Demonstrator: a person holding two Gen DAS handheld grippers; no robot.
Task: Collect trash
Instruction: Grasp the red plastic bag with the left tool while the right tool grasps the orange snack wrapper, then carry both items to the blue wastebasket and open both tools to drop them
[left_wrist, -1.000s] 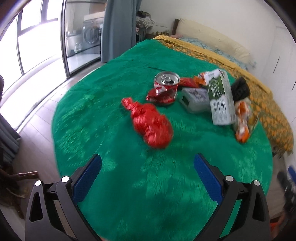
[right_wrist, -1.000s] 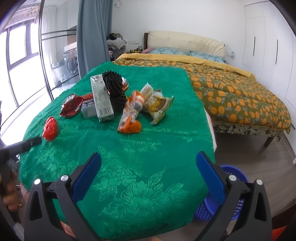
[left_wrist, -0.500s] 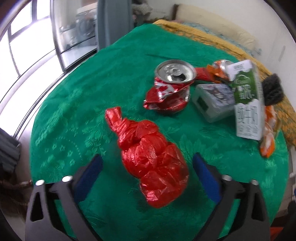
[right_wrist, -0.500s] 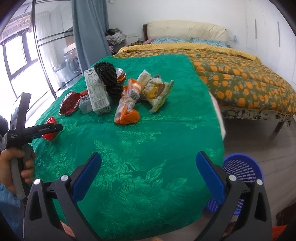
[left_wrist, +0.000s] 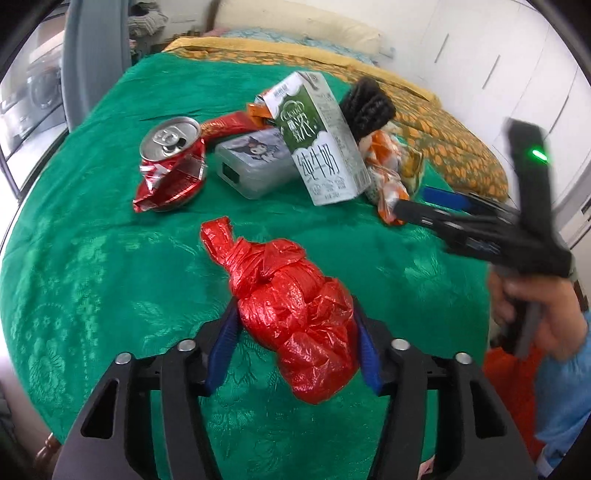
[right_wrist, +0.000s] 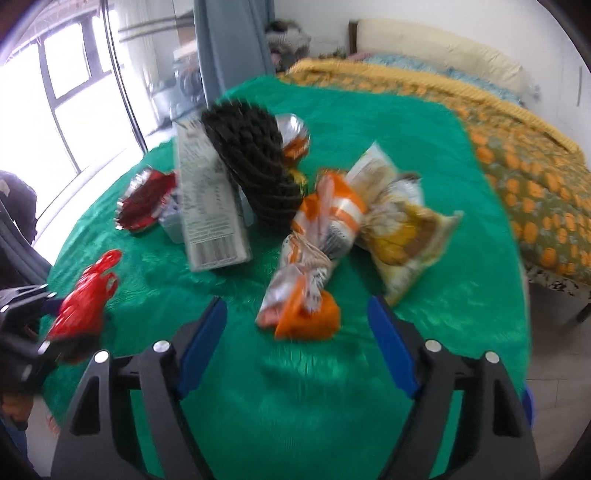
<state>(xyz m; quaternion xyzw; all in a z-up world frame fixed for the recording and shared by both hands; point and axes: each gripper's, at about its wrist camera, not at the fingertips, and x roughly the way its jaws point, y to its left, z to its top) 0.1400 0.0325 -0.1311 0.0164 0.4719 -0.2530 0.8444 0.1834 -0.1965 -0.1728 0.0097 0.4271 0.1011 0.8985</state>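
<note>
A green brocade cloth (right_wrist: 369, 122) with a woven flower pattern covers the work surface. Beyond it, toward one o'clock, stands a bed (right_wrist: 517, 147) under an orange-and-olive patterned cover, with a cream headboard (right_wrist: 436, 48) against a white wall (right_wrist: 443, 18). At eleven o'clock hangs a grey-blue curtain (right_wrist: 229, 48); at ten o'clock, black-framed windows (right_wrist: 66, 66) let in bright daylight. White wardrobe doors (left_wrist: 498, 74) show at two o'clock.

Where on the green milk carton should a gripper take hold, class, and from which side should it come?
Grip the milk carton across its two narrow sides, near the upper half. It leans tilted against the black brush, with the grey box at its left, so coming from above looks safest. Its flat, parallel faces suit the fingers.
</note>
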